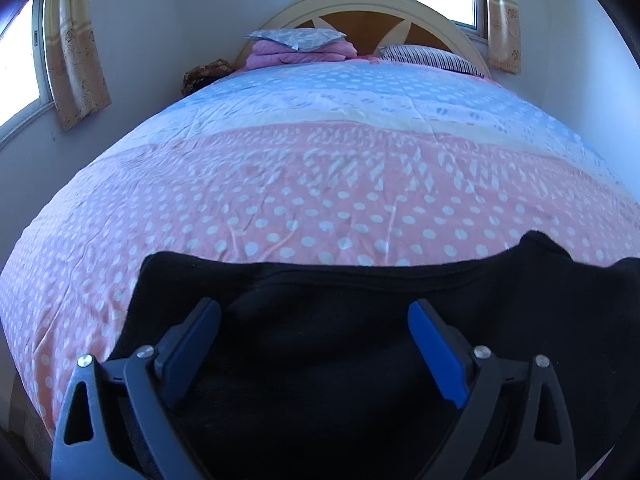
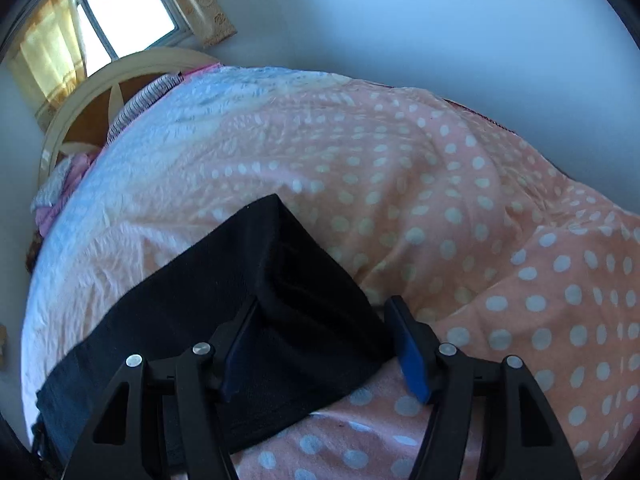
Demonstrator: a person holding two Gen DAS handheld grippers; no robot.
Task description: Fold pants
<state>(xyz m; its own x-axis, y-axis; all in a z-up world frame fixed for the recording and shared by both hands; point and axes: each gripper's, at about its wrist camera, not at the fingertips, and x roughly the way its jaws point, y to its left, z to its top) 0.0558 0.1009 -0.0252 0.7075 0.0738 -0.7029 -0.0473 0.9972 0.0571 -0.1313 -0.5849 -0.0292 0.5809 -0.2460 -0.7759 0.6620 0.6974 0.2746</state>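
Note:
The black pants (image 1: 340, 344) lie flat on the bed's pink polka-dot cover (image 1: 320, 200), near its front edge. My left gripper (image 1: 314, 312) is open just above the pants, its blue pads wide apart, holding nothing. In the right wrist view the pants (image 2: 224, 300) show as a folded black band with a raised corner at their right end. My right gripper (image 2: 324, 312) is open, its jaws standing either side of that corner, not closed on it.
The bedcover (image 2: 480, 220) turns white and blue toward the curved headboard (image 1: 360, 8). Folded pink bedding and a patterned pillow (image 1: 296, 46) and a striped pillow (image 1: 428, 58) lie at the head. Curtained windows (image 1: 24, 60) and walls surround the bed.

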